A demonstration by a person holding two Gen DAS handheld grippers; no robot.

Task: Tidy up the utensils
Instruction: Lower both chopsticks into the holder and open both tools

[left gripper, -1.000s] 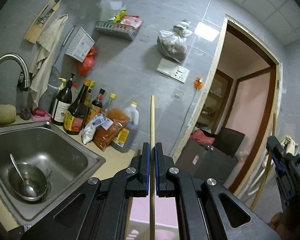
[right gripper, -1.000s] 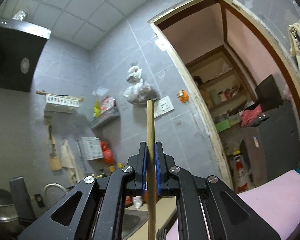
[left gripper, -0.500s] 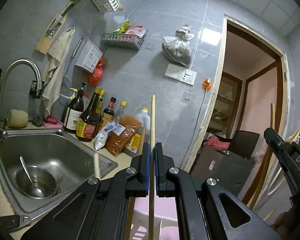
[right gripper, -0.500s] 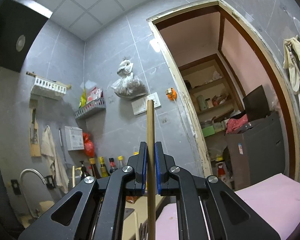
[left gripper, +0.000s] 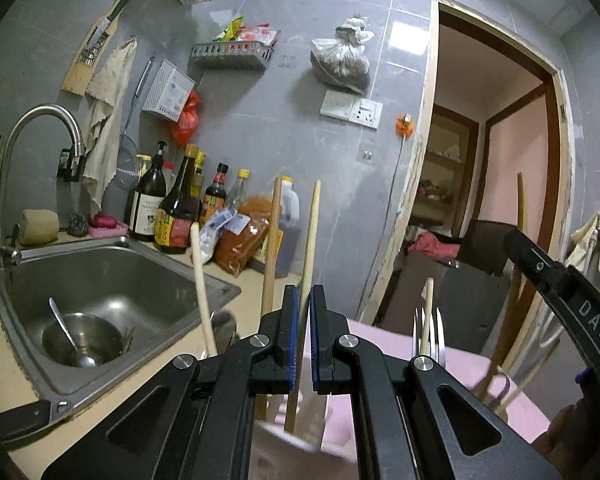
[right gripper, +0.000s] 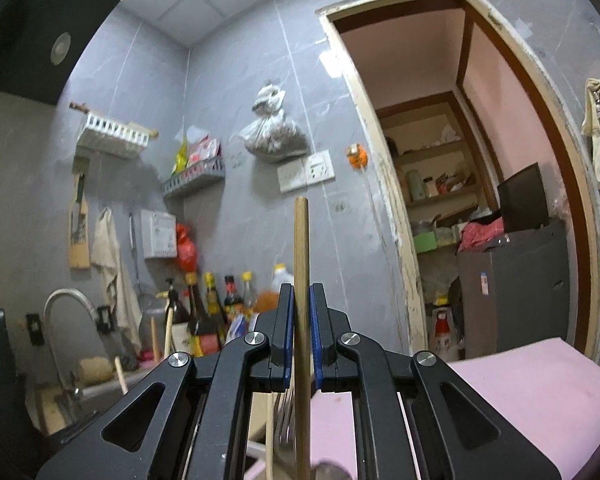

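In the left wrist view my left gripper (left gripper: 304,300) is slightly open. A pale wooden chopstick (left gripper: 310,236) stands loose between its pads and leans right. A second wooden stick (left gripper: 271,240), a pale wooden handle (left gripper: 202,300) and a metal fork (left gripper: 428,336) stand upright below, their lower ends hidden behind the gripper. My right gripper (right gripper: 300,300) is shut on a brown wooden chopstick (right gripper: 301,264) held upright. The right gripper also shows in the left wrist view (left gripper: 556,292) at the right edge, with its stick (left gripper: 520,204).
A steel sink (left gripper: 112,276) with a bowl and spoon (left gripper: 80,340) lies at left under a tap (left gripper: 40,120). Sauce bottles (left gripper: 172,208) line the wall. A pink mat (right gripper: 532,384) covers the counter at right. A doorway (left gripper: 488,160) opens beyond.
My left gripper has opened slightly and sunk; its chopstick now leans free. Other utensil handles and a fork have come into view below. The right gripper still holds its stick.
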